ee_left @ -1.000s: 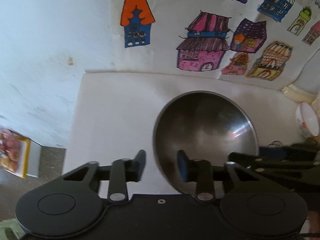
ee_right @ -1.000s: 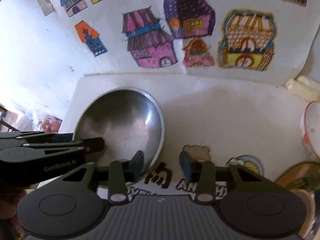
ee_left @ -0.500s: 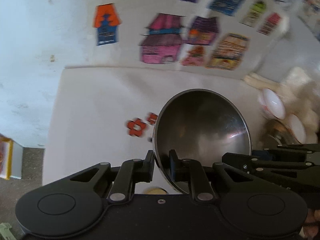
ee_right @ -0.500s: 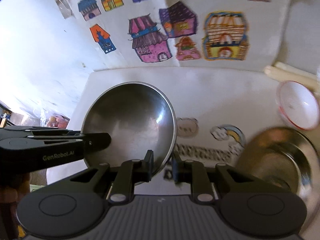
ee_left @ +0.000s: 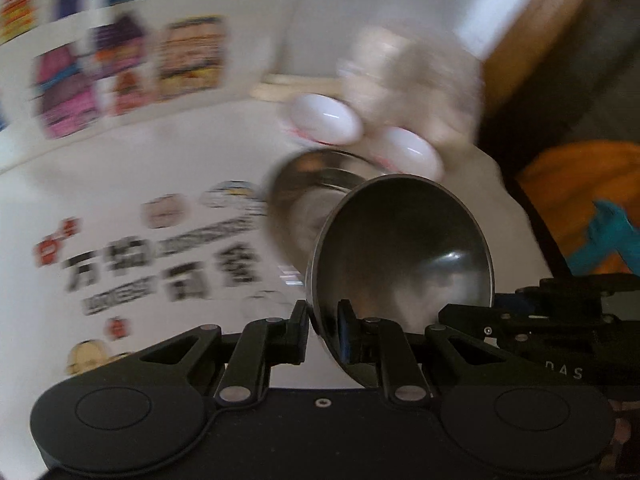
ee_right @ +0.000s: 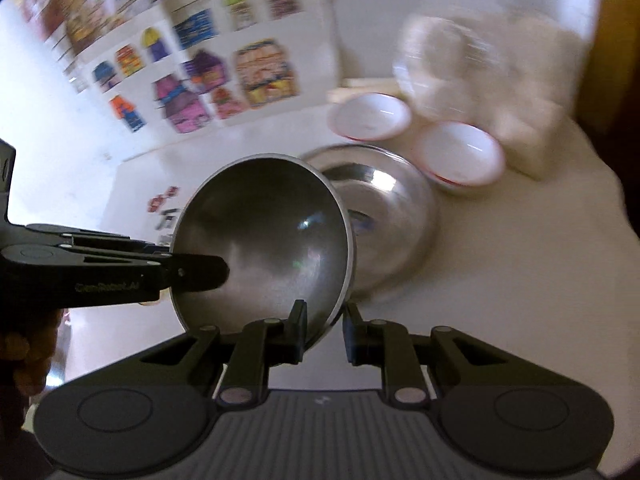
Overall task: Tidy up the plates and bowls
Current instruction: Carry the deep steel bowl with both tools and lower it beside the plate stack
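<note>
**Blur and hidden parts**

The colourful house drawings [ee_left: 120, 68] on the wall and the black printed characters [ee_left: 168, 268] on the white tabletop [ee_left: 120, 168] are smeared beyond reading. The pale lumpy mass [ee_right: 500, 80] behind the two red-rimmed white bowls [ee_right: 460, 156] cannot be identified. The tilted shiny steel bowl [ee_right: 264, 240] hides part of the second wide steel bowl [ee_right: 392, 208].

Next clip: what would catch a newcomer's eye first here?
A shiny steel bowl fills the middle of both views, tilted, pinched at its rim by the left gripper and the right gripper. Behind it a second steel bowl sits on the white table, with two white red-rimmed bowls beyond, and bright house drawings on the wall.
</note>
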`<state>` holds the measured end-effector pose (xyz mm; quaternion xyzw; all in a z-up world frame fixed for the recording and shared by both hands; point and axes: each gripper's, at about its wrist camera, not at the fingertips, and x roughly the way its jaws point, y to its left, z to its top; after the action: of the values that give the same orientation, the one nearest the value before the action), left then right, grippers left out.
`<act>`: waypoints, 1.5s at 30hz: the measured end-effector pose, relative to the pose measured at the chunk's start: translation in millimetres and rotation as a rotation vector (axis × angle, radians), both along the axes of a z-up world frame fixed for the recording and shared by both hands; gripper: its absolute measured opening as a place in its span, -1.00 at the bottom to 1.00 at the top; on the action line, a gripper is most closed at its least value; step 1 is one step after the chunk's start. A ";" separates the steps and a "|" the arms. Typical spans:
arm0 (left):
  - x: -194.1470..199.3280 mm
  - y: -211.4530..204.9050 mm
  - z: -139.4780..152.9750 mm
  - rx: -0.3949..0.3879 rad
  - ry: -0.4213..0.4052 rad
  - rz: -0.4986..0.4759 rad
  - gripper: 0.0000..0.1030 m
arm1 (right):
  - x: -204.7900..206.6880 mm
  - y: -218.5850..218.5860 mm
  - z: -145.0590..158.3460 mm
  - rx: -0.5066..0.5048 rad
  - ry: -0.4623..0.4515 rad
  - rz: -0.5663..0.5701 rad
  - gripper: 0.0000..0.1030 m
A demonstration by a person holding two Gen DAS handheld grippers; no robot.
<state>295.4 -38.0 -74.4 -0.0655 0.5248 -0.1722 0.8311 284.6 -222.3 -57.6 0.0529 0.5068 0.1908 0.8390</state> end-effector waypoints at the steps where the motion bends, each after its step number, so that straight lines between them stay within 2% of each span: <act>1: 0.3 -12.7 -0.4 -0.003 0.002 -0.030 -0.69 | -3.7 -11.7 -0.6 0.000 0.005 -0.020 -0.59; 9: 4.3 -96.0 -10.9 0.006 0.053 -0.180 -0.69 | -18.5 -93.7 -13.7 -0.003 0.055 -0.126 -0.59; 16: 12.0 -144.9 -27.8 0.028 0.120 -0.231 -0.68 | -13.7 -140.0 -30.6 -0.022 0.101 -0.121 -0.59; 27: 22.5 -190.1 -48.8 0.070 0.166 -0.161 -0.65 | 14.4 -175.7 -53.8 -0.048 0.145 -0.035 -0.59; 36: 19.1 -195.1 -56.3 0.103 0.184 -0.088 -0.63 | 31.7 -181.8 -62.7 -0.044 0.166 0.062 -0.59; 45: 21.5 -200.1 -56.5 0.126 0.184 -0.059 -0.60 | 35.3 -187.8 -65.5 -0.011 0.168 0.081 -0.55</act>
<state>316.9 -238.2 -130.9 -0.0132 0.6104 -0.1566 0.7763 319.9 -410.1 -123.1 0.0436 0.5782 0.2169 0.7853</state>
